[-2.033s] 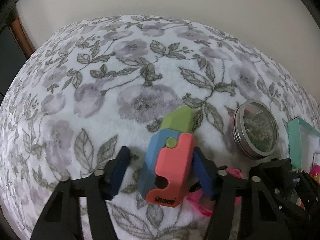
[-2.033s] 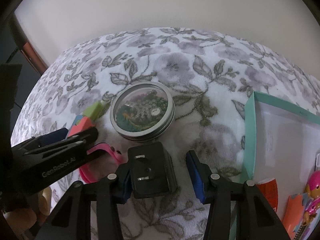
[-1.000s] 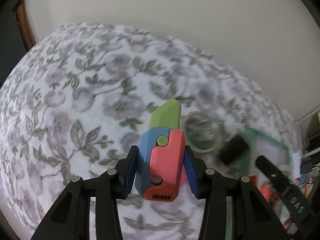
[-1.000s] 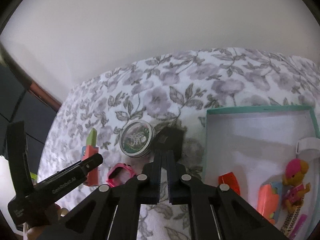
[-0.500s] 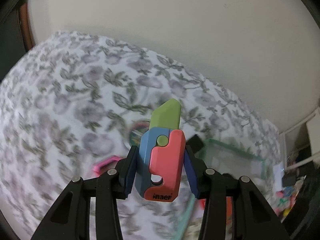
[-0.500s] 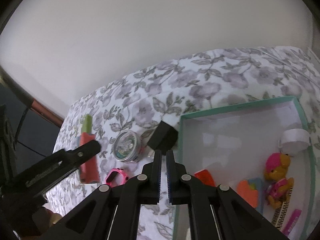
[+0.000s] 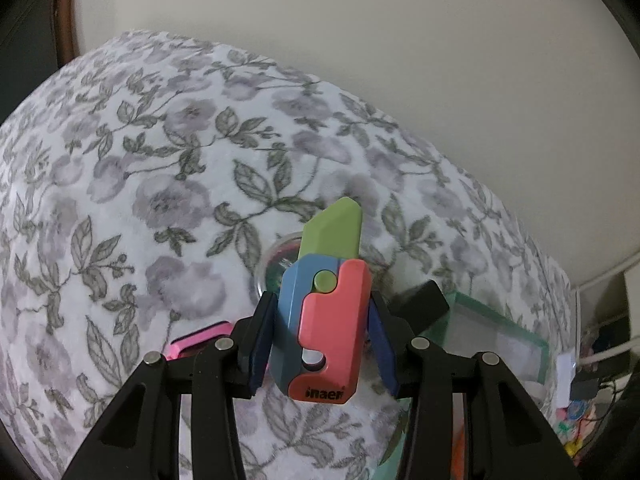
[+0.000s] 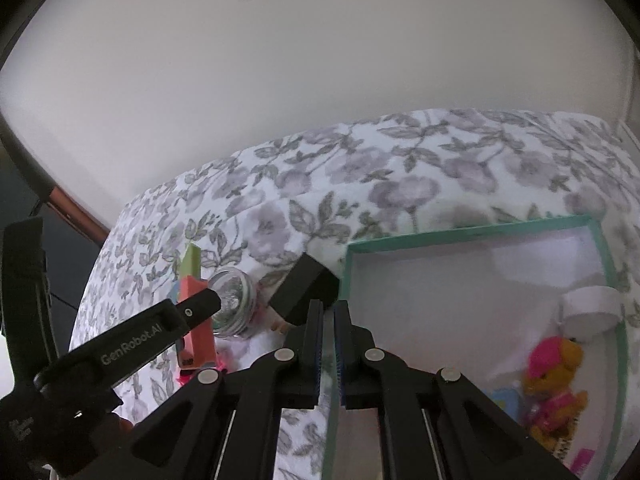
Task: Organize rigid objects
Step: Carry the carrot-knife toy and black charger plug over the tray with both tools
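The left gripper (image 7: 322,338) pinches a toy knife (image 7: 325,316) by its blue-and-pink handle, green blade pointing away, held in the air above the flowered blanket (image 7: 140,200). The right gripper (image 8: 327,334) angles steeply down, its fingers pressed together on the prongs of a black plug (image 8: 304,294) (prongs barely visible), lifted just outside the near-left corner of the green-rimmed box (image 8: 460,232). A round tin (image 8: 234,306) lies on the blanket between plug and knife.
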`<state>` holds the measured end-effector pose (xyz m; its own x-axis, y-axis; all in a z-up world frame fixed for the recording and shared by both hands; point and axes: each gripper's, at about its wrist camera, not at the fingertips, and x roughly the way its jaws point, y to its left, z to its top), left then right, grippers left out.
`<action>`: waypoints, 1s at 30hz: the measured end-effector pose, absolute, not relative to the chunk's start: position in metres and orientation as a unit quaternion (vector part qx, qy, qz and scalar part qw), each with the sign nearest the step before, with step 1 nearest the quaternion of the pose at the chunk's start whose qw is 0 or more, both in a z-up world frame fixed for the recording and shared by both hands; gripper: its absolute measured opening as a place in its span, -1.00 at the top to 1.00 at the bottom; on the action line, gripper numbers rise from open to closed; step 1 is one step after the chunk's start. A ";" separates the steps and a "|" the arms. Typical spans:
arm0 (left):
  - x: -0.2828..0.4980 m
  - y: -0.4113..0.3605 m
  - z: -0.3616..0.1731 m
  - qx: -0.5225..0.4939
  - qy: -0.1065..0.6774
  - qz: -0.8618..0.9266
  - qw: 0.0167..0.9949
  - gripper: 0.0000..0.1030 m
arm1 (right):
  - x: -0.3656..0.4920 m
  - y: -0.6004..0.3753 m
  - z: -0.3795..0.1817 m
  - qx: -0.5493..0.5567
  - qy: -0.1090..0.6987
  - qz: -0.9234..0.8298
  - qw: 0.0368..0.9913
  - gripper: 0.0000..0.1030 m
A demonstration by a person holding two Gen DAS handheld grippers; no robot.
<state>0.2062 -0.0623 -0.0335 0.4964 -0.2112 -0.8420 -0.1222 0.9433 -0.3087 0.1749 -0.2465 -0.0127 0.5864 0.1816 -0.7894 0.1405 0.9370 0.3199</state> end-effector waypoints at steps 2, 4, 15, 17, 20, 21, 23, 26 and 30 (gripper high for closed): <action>0.208 -0.055 -0.034 -0.186 0.499 -0.030 0.846 0.10 | 0.180 -0.241 -0.016 0.169 0.462 0.012 0.871 0.87; 0.209 -0.049 -0.034 -0.196 0.497 -0.032 0.845 0.10 | 0.185 -0.237 -0.017 0.170 0.466 0.012 0.868 0.87; 0.216 -0.020 -0.047 -0.240 0.500 -0.027 0.831 0.10 | 0.219 -0.225 -0.018 0.181 0.503 -0.003 0.845 0.65; 0.217 -0.018 -0.050 -0.247 0.503 -0.029 0.828 0.10 | 0.224 -0.224 -0.021 0.182 0.510 -0.013 0.840 0.27; 0.217 -0.014 -0.053 -0.256 0.504 -0.029 0.824 0.10 | 0.227 -0.222 -0.022 0.179 0.515 -0.022 0.838 0.22; 0.217 -0.013 -0.052 -0.257 0.503 -0.030 0.824 0.10 | 0.229 -0.221 -0.023 0.176 0.519 -0.025 0.836 0.22; 0.217 -0.012 -0.051 -0.259 0.501 -0.030 0.825 0.10 | 0.233 -0.218 -0.026 0.174 0.530 -0.027 0.830 0.22; 0.217 -0.010 -0.050 -0.262 0.499 -0.030 0.825 0.10 | 0.238 -0.213 -0.029 0.164 0.541 -0.036 0.824 0.22; 0.217 -0.009 -0.050 -0.264 0.499 -0.028 0.825 0.10 | 0.243 -0.208 -0.036 0.153 0.557 -0.051 0.815 0.22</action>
<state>0.2169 -0.0091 -0.0502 0.5012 -0.3093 -0.8082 -0.2164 0.8595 -0.4631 0.2428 -0.2085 -0.0363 0.3745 0.0874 -0.9231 0.2534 0.9480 0.1926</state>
